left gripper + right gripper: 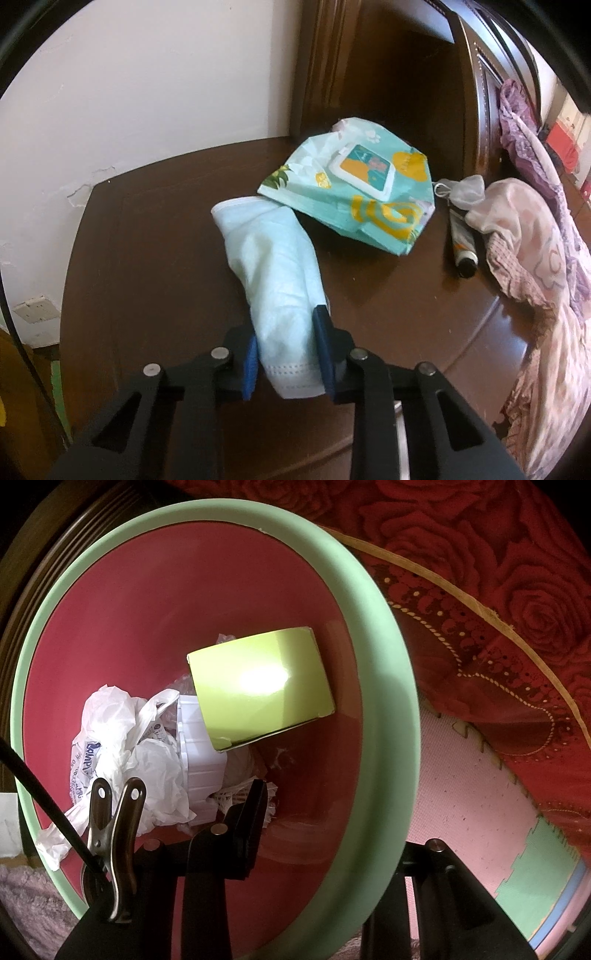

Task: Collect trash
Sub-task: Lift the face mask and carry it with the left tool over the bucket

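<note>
Left wrist view: left gripper (286, 350) clenched on face mask (273, 266), beside wipes pack (351, 184). Next: carry to bin (388, 664), right gripper (328, 853) clamping its rim.

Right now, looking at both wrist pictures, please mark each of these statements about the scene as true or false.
1. The left gripper has a light blue face mask between its fingers. True.
2. The wet wipes pack lies inside the bin. False: it lies on the brown table.
3. The bin has a green rim and a red inside. True.
4. The bin is empty. False: it holds a green box and crumpled white plastic bags.
5. The tube lies on the mask. False: it lies apart, near the pink cloth.
</note>
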